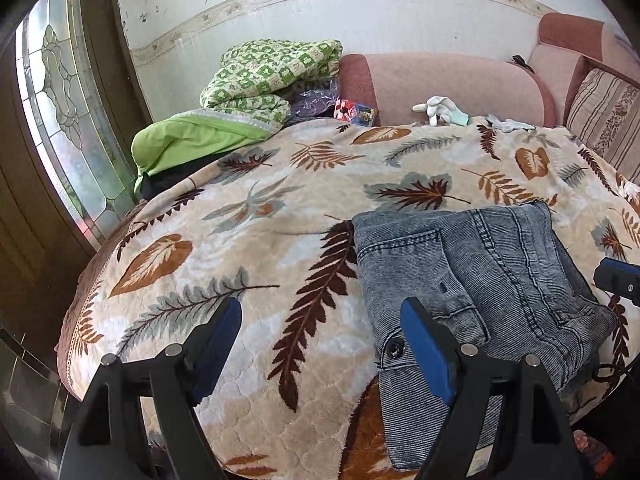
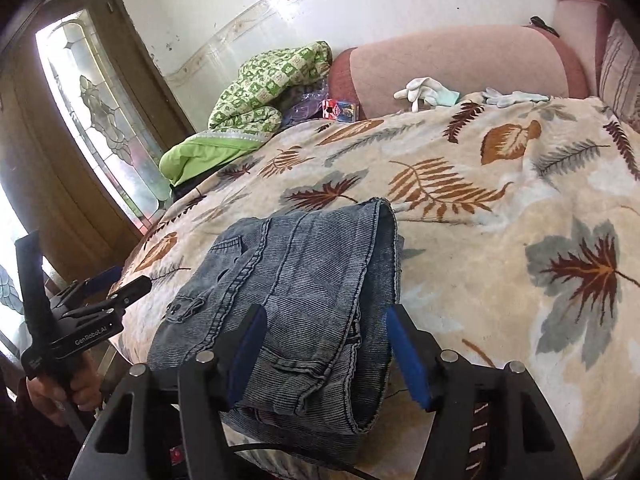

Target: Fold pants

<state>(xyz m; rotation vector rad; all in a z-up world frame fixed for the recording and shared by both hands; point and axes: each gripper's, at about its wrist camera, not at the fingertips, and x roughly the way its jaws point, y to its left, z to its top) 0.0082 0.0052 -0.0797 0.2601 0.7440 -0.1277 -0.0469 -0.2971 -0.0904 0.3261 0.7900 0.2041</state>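
Note:
Grey-blue denim pants (image 1: 472, 280) lie folded into a compact stack on the leaf-patterned blanket (image 1: 248, 216), near its front edge. My left gripper (image 1: 320, 320) is open and empty, above the blanket with its right finger over the stack's left edge. My right gripper (image 2: 322, 332) is open, its blue pads (image 2: 408, 356) on either side of the near end of the pants (image 2: 296, 280) without closing on them. The left gripper also shows in the right wrist view (image 2: 120, 282), held by a hand at the bed's left edge.
A green checked quilt (image 1: 264, 76) and a green pillow (image 1: 188, 140) lie at the back left. White gloves (image 1: 440, 110) and a small coloured box (image 1: 356, 112) rest by the pink sofa back (image 1: 452, 80). A glass door (image 1: 60, 112) stands at the left.

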